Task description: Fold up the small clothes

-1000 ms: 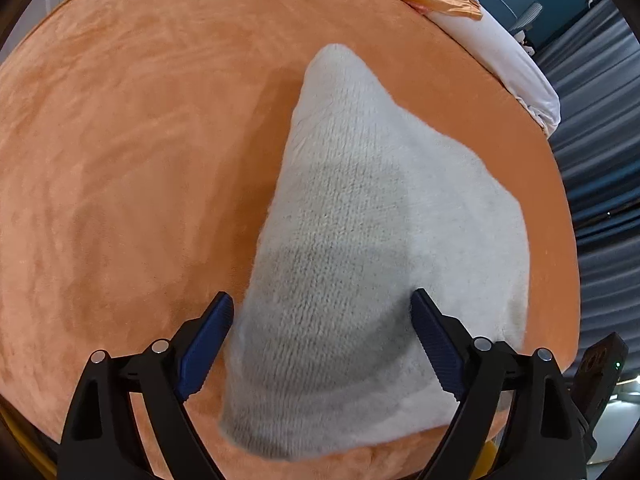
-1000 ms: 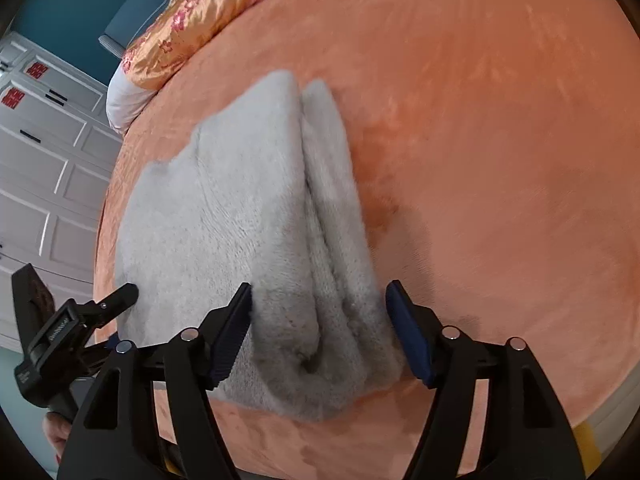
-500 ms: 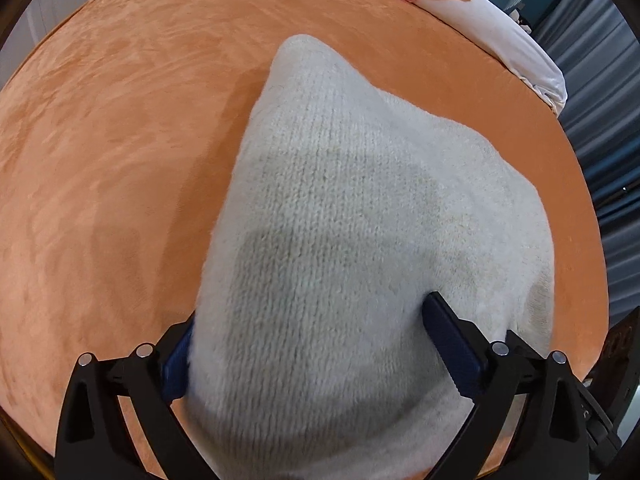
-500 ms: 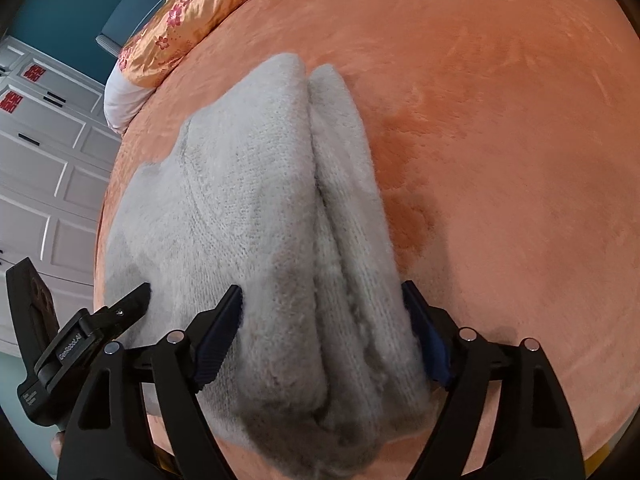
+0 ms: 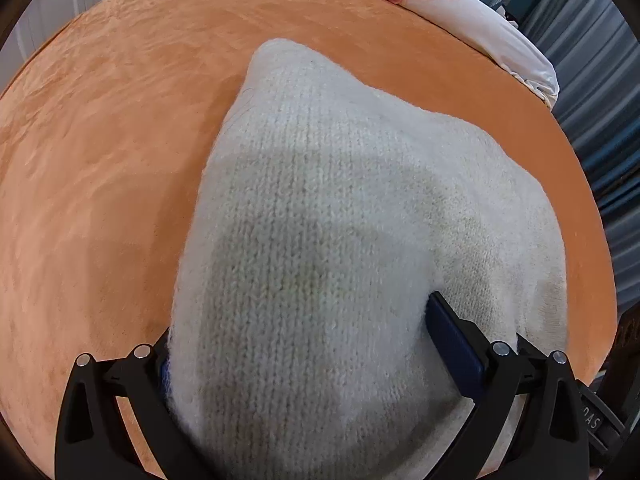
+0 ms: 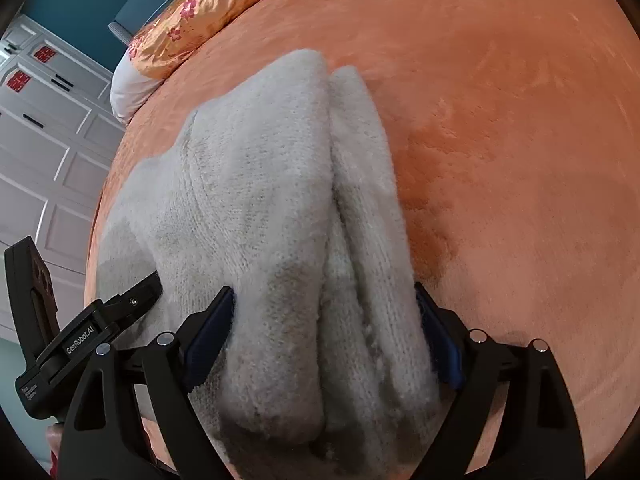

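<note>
On the orange blanket [image 5: 100, 168], at our 12 o'clock, lies one folded white knit garment [image 5: 320, 240]. Our left gripper [image 5: 300, 344] straddles its near left edge, jaws spread wide, just opened. Our right gripper [image 6: 324, 320] straddles the right folds, jaws likewise just opening, unclamped.

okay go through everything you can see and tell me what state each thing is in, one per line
White knit garment: folded into layers, lying on the blanket.
Left gripper: open, jaws straddling the garment's near end.
Right gripper: jaws just been opening, folded edge between them.
Orange blanket: spread flat.
Floral satin pillow: lying at the bed's far edge.
</note>
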### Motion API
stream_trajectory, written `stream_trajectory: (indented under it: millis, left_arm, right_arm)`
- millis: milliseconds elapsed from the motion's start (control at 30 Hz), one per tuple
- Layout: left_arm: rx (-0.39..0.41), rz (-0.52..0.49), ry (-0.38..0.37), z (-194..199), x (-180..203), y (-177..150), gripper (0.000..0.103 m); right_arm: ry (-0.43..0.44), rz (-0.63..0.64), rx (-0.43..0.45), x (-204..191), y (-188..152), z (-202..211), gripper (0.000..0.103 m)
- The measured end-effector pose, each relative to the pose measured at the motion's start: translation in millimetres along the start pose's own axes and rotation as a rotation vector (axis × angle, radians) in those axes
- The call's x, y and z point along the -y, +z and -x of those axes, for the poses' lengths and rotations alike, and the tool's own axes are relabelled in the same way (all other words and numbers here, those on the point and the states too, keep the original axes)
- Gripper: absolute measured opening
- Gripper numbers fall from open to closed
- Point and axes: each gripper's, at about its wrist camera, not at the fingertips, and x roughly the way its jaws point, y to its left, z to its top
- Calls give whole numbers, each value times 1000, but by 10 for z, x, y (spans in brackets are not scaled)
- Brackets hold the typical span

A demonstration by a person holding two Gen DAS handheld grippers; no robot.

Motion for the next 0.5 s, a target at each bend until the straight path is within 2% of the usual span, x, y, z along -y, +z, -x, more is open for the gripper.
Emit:
stream_trajectory:
  millis: [300,367,433,500]
  left_arm:
    - [19,-6,7,26,25,-50,98]
    - [-3,4,-8,40,19,-36,98]
    - [-43,26,-49,87,-24,-18,96]
    - [-62,29,-91,190,-55,-22,81]
  right_arm:
    - [1,18,4,-4,34,-31,85]
    - [-2,15,4,-12,48,-19,73]
    - [43,-16,-12,-7,61,11,50]
    - [69,-51,-14,-1,53,81,41]
